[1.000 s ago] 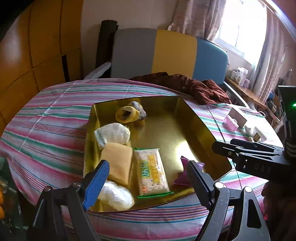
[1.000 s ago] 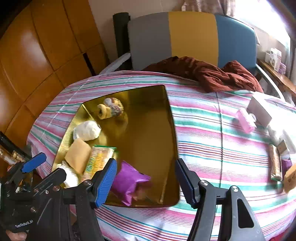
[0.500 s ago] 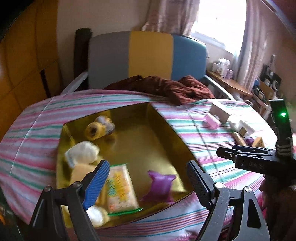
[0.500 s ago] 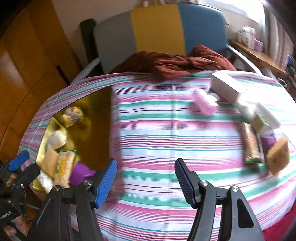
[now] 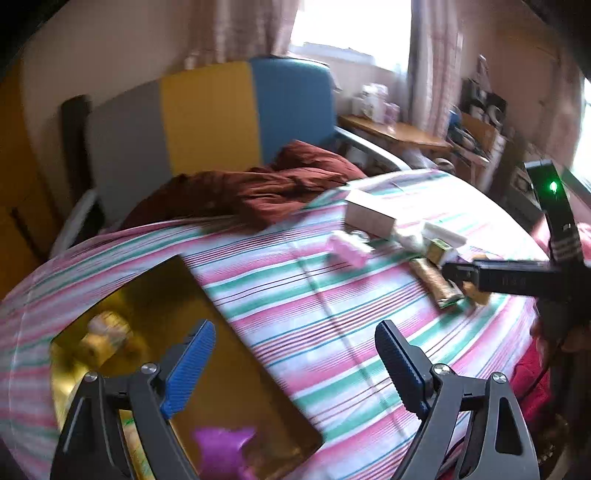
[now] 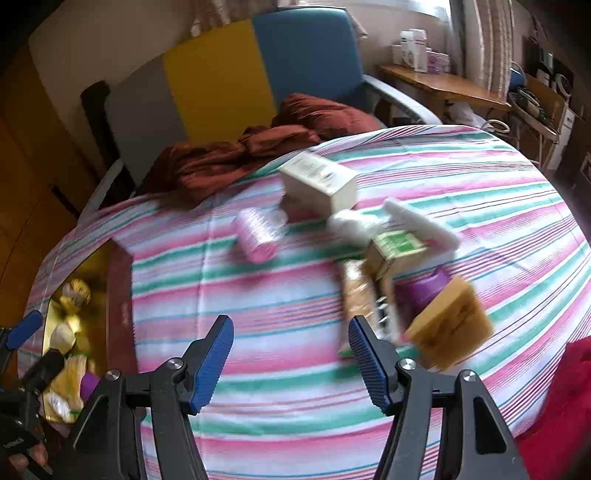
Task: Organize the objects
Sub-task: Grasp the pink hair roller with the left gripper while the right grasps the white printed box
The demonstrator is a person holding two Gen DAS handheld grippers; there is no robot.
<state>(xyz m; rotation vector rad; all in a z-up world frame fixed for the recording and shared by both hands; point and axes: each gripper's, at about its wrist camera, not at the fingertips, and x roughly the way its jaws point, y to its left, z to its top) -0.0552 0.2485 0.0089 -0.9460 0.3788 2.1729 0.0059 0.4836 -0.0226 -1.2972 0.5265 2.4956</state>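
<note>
Right wrist view: showed one gold tray point(image 6: 118, 295) at left, one pink roll point(image 6: 257, 236), two white boxes, one tan block point(image 6: 448, 325). Right gripper point(image 6: 291, 356) spread, empty; left gripper point(image 5: 295, 363) opening, empty.

wall: cream point(image 5: 122, 48) | window: bright point(image 5: 351, 29) | chair: grey-yellow-blue point(image 5: 207, 118)

I counted one gold tray point(image 6: 118, 295) holding several blurred snack packs, including one purple packet point(image 5: 221, 448) and one yellow roll point(image 6: 76, 291). On the striped bench point(image 6: 288, 306) lay one white box point(image 6: 319, 182), one pink roll point(image 6: 256, 234), one green-topped carton point(image 6: 397, 249), one brown bar point(image 6: 356, 295) and one tan block point(image 6: 448, 325). My two grippers, left point(image 5: 295, 365) and right point(image 6: 291, 365), were in view.
</note>
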